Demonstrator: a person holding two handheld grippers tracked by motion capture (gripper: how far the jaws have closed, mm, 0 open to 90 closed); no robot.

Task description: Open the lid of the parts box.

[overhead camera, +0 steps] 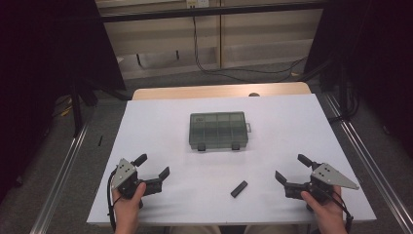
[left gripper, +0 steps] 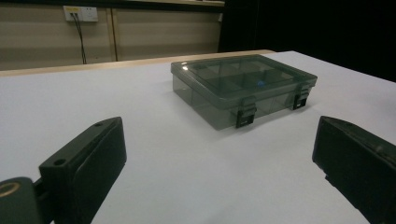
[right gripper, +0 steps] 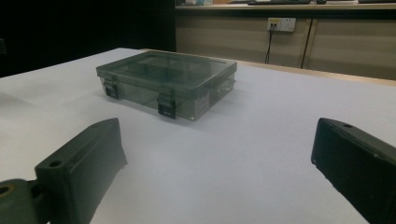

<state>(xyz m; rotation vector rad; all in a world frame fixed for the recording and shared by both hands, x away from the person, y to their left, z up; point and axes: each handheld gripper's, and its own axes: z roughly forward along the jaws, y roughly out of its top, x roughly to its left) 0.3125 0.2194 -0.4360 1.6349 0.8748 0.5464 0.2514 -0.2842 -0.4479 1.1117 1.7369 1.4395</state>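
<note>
A closed smoky compartment box (overhead camera: 218,130) sits at the middle of the white worktop (overhead camera: 160,117). A small black block (overhead camera: 238,188) lies nearer, right of centre. The left tongs (overhead camera: 152,165) and right tongs (overhead camera: 290,167) hover spread and empty at the near corners.

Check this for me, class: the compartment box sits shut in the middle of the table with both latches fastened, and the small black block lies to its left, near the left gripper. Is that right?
One slip: the small black block lies nearer the right gripper, in front of the compartment box, as the high view shows. The box is shut, both latches down.
</note>
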